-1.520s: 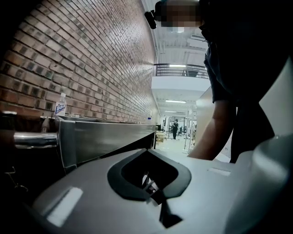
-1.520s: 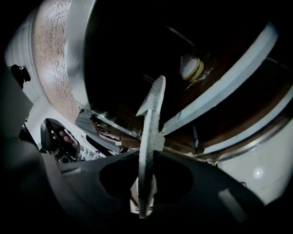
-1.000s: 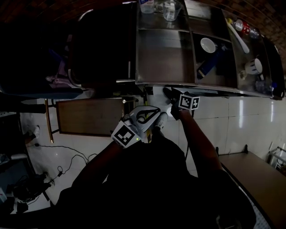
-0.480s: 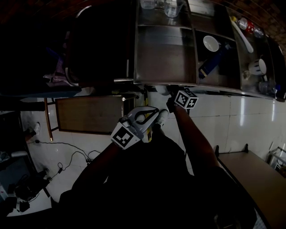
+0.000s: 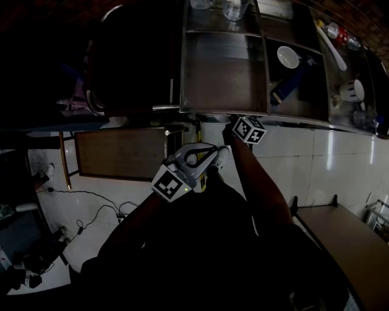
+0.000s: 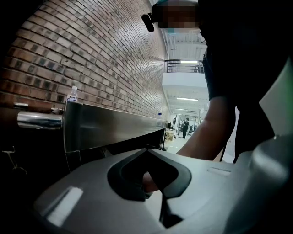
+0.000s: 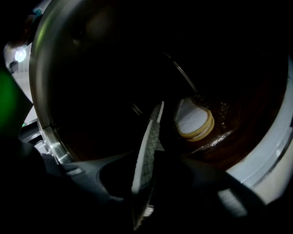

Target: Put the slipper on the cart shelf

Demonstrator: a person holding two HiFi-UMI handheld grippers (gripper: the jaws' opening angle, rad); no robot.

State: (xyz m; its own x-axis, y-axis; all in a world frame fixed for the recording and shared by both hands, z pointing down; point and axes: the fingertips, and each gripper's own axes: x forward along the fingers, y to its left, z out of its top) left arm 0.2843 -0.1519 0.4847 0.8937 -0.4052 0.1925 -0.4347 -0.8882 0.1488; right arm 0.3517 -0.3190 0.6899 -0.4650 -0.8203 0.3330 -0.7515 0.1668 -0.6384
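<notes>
In the right gripper view my right gripper (image 7: 147, 172) is shut on a slipper (image 7: 147, 146), held edge-on so its white gridded sole shows. It reaches into a dark shelf of the steel cart (image 5: 222, 110). A second slipper (image 7: 196, 120), pale with a tan sole rim, lies deeper on that shelf. In the head view only the right gripper's marker cube (image 5: 248, 129) shows at the cart's front edge; its jaws are hidden under the cart top. My left gripper (image 5: 206, 159) hangs lower, in front of the cart, its jaws together with nothing held.
On the cart top stand a white bowl (image 5: 285, 58), a blue bottle (image 5: 284, 88), a cup (image 5: 348, 91) and glass jars (image 5: 234, 10). A wooden board (image 5: 121, 155) sits left of me, cables (image 5: 91, 203) lie on the floor, and a table corner (image 5: 346, 243) is at lower right.
The right gripper has moved up the picture toward the cart with the slipper, and its dark jaws have passed under the cart's edge. The left gripper has stayed in place.
</notes>
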